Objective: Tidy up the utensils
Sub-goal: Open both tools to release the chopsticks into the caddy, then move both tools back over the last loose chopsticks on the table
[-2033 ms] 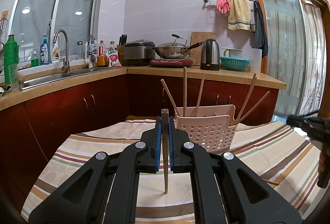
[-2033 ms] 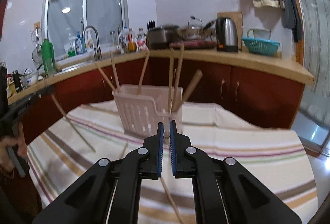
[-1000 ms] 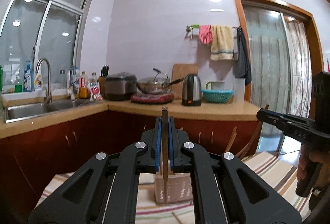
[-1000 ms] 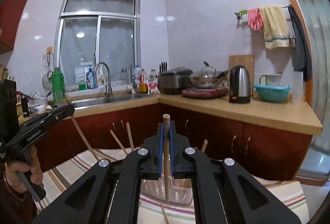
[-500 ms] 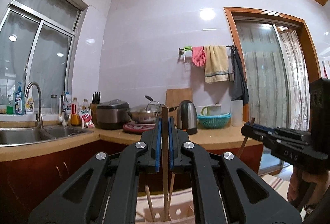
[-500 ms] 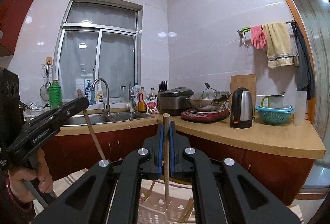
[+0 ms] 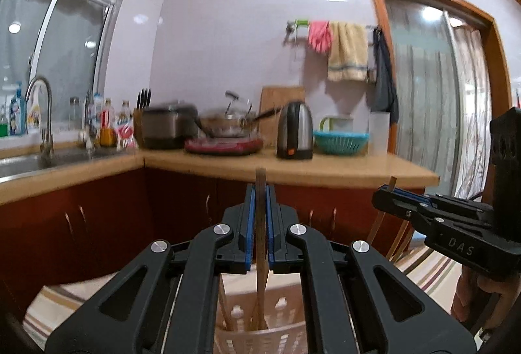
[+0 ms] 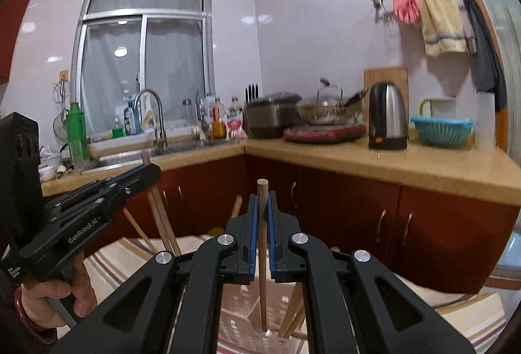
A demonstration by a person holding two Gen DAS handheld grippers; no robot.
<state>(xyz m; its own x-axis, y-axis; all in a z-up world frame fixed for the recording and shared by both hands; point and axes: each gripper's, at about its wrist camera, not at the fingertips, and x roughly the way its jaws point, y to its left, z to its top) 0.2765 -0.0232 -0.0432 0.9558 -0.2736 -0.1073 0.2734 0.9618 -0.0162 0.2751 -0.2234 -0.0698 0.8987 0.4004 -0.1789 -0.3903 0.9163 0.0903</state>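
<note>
Both grippers pinch upright chopsticks over the basket.
Left gripper (image 7: 260, 191) clamps a flat wooden chopstick (image 7: 260, 243) running down to 6 o'clock into the white utensil basket (image 7: 260, 337); right gripper (image 8: 261, 201) clamps a round chopstick (image 8: 262, 256), its tip low inside the same basket (image 8: 241, 308) beside other chopsticks (image 8: 293, 315).
</note>
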